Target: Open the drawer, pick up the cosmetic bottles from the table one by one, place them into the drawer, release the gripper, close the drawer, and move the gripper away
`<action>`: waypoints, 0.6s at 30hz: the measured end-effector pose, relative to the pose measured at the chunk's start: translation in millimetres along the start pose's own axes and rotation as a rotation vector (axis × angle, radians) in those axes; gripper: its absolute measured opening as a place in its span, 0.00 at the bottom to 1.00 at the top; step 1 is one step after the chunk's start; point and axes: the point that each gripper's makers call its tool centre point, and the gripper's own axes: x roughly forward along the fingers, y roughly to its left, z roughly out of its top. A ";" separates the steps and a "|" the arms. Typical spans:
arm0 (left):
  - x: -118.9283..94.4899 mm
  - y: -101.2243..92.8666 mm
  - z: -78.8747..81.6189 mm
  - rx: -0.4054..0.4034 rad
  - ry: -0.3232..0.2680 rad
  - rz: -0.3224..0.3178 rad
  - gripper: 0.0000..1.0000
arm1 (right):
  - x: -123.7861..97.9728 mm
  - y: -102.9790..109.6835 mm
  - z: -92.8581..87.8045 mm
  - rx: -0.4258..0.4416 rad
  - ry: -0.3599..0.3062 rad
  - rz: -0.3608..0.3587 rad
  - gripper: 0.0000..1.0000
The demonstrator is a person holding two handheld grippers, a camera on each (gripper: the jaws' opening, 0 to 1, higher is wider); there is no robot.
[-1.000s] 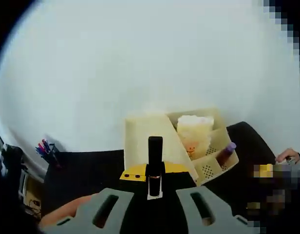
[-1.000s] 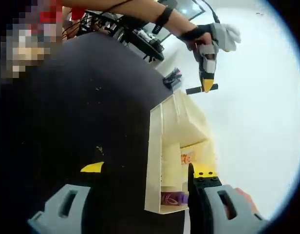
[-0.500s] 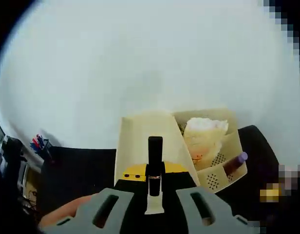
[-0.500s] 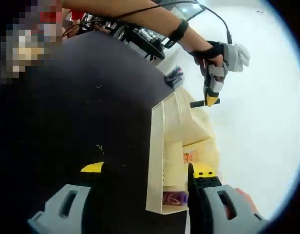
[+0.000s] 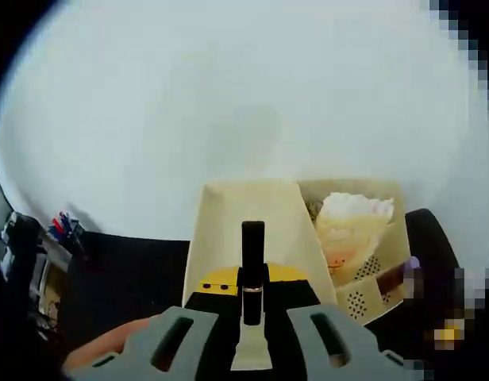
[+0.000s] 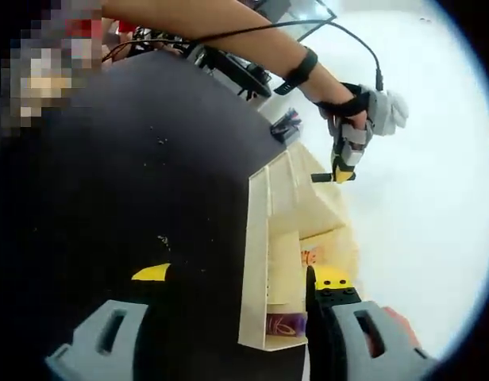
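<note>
My left gripper (image 5: 252,308) is shut on a black cosmetic bottle (image 5: 252,262), which stands up between its yellow-tipped pads. Below and ahead of it lies the long open section of a cream organizer (image 5: 229,222); I cannot tell whether that section is the drawer. In the right gripper view a gloved hand holds the left gripper (image 6: 340,167) just above the far end of the organizer (image 6: 288,214), the bottle (image 6: 324,178) sticking out sideways. My right gripper (image 6: 240,278) is open, low over the black table by the organizer's near corner.
A white soft pack with an orange print (image 5: 352,218) fills a side compartment. A purple bottle (image 6: 284,324) lies in the near compartment. Pens (image 5: 63,230) stand at the table's far left. The black table (image 6: 133,175) meets a white wall behind the organizer.
The left gripper has carried the bottle down and closer over the organizer, which now looms larger in its view. The right gripper has stayed where it was.
</note>
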 end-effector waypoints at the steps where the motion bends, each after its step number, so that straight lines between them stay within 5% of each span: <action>1: 1.5 0.5 0.6 -0.002 -0.003 0.003 0.06 | 0.5 -0.2 0.0 -0.001 0.001 0.001 0.62; 18: 33.3 -2.0 -18.8 -0.044 0.026 0.035 0.06 | 9.4 -0.2 -1.4 -0.004 0.010 0.025 0.62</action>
